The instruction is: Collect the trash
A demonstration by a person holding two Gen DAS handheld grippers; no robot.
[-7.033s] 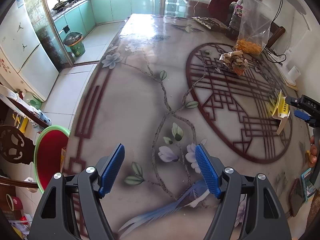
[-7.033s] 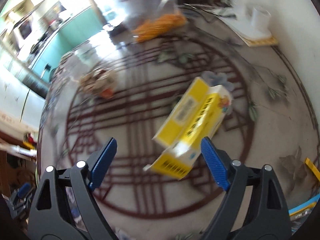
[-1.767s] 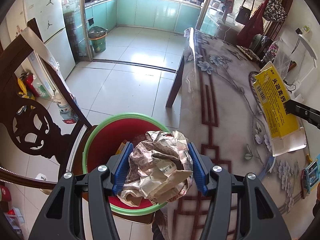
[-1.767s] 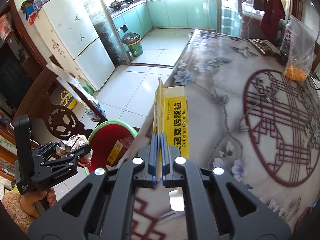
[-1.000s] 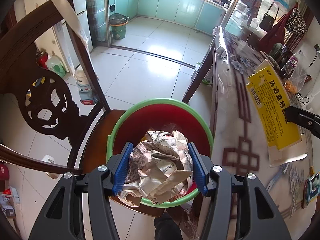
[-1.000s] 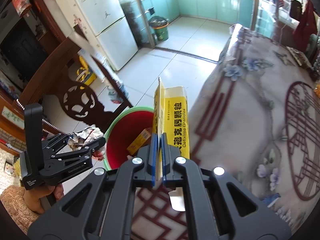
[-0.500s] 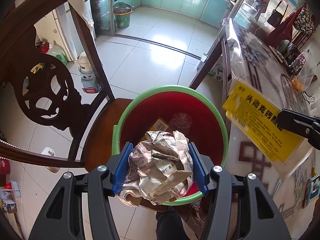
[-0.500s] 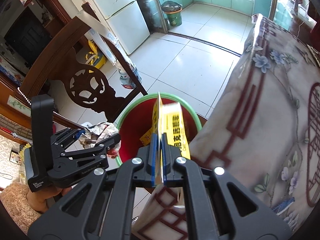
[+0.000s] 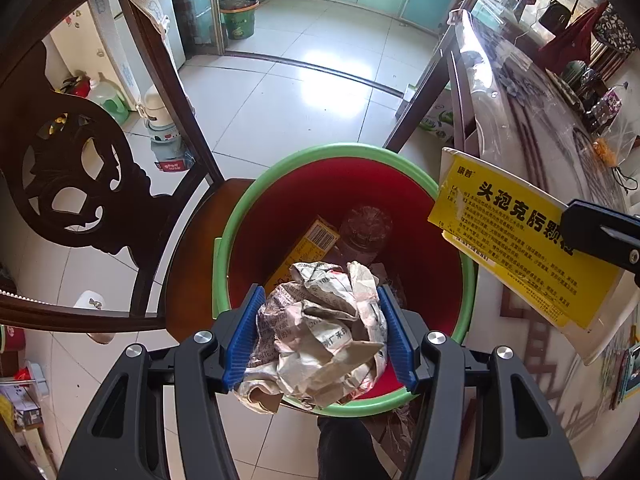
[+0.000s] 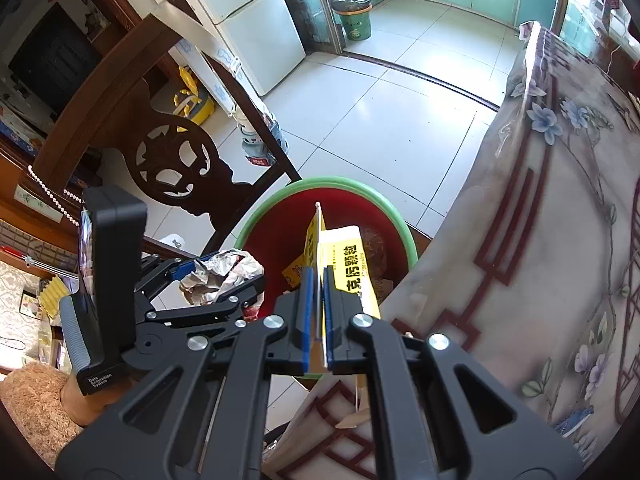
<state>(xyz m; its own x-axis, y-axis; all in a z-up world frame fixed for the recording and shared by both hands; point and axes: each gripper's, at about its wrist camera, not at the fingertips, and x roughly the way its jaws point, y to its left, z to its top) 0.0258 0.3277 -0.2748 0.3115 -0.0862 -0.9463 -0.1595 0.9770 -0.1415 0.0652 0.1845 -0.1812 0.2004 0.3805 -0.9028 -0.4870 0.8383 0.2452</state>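
- Crumpled newspaper wad [image 9: 320, 332] is what my left gripper [image 9: 318, 334] is clamping right now, blue pads pressing into both sides, hanging just over the near rim of the red bucket with the green rim [image 9: 224, 264].
- I'm holding it pointed steeply down so that, I reckon, the wad falls straight in once I let go.
- My right gripper [image 10: 316, 316] is pinching the flattened yellow medicine box [image 10: 348, 264] by one thin flap, jaws squeezed almost fully together. The box is sticking out over the bucket's far-right side, by the table edge.
- Holding it edge-on like that should let it slide in without catching on the rim, I'm guessing.
- The bucket is sitting on the seat of a carved dark wooden chair [image 9: 80, 172], tucked against the table with the floral cover [image 10: 560, 240].
- Already inside: a small yellow carton [image 9: 312, 240] and a clear plastic bottle [image 9: 366, 226].
- Both loads are crowding the same opening, so they could bump; the table edge is also close to the box.
- A green kitchen bin [image 9: 238, 14] is standing well away across the tiled floor.
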